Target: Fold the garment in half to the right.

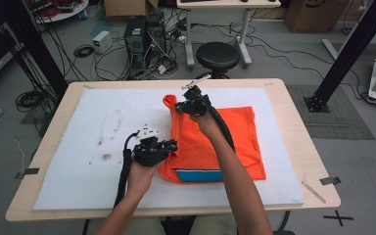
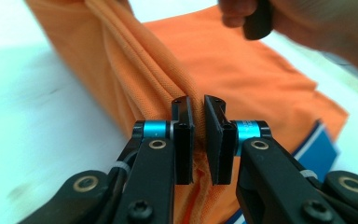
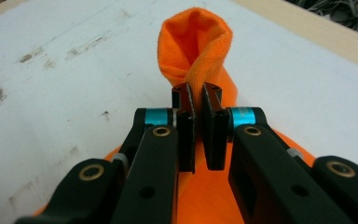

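Both hand-held grippers, left and right, clamp orange shirt; forearm hides shirt's middle.

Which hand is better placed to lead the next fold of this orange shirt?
Probably right: the right gripper pinches the orange shirt at its raised far corner, while the left gripper clamps the near edge.

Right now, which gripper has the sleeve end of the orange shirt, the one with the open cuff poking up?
The right gripper, farther up the table, pinches the sleeve just below its open cuff. The left gripper grips a bunched fold along the orange shirt side edge instead.
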The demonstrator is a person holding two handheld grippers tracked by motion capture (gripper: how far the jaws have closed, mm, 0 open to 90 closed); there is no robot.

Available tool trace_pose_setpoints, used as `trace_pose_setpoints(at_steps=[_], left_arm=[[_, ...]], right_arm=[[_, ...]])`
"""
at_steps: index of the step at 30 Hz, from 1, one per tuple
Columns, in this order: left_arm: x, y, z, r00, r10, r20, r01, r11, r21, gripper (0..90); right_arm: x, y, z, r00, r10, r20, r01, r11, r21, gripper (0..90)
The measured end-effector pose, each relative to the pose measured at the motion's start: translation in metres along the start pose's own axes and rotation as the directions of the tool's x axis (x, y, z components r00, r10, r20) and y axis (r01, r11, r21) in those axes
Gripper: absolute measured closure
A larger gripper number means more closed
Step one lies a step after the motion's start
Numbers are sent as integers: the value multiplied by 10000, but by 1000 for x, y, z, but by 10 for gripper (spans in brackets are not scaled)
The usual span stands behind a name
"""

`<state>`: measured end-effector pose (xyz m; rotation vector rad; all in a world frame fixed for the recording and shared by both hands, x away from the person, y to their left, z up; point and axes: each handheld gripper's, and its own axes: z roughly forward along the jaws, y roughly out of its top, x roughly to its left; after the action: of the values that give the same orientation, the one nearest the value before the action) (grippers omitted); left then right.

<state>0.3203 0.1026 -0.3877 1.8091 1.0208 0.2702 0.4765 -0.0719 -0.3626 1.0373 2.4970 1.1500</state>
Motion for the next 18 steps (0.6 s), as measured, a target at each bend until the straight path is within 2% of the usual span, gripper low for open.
trace_pose_setpoints(at_steps=[5,10,18], left_arm=[[-23,17,16,9984,383,412,-388,9992,122,820],[-42,30,33,9958,637,655,-655,9975,263,820],[-72,49,64,9882,923,1221,-996,9935,554,820]], right_arm=[[-15,-9,-24,9995,150,266,-145,9997,-188,859],[-31,-19,-45,9976,408,564,-393,9988,-284,859],[-60,-40,-76,9906,912,1020,-866,9950,-488,859]])
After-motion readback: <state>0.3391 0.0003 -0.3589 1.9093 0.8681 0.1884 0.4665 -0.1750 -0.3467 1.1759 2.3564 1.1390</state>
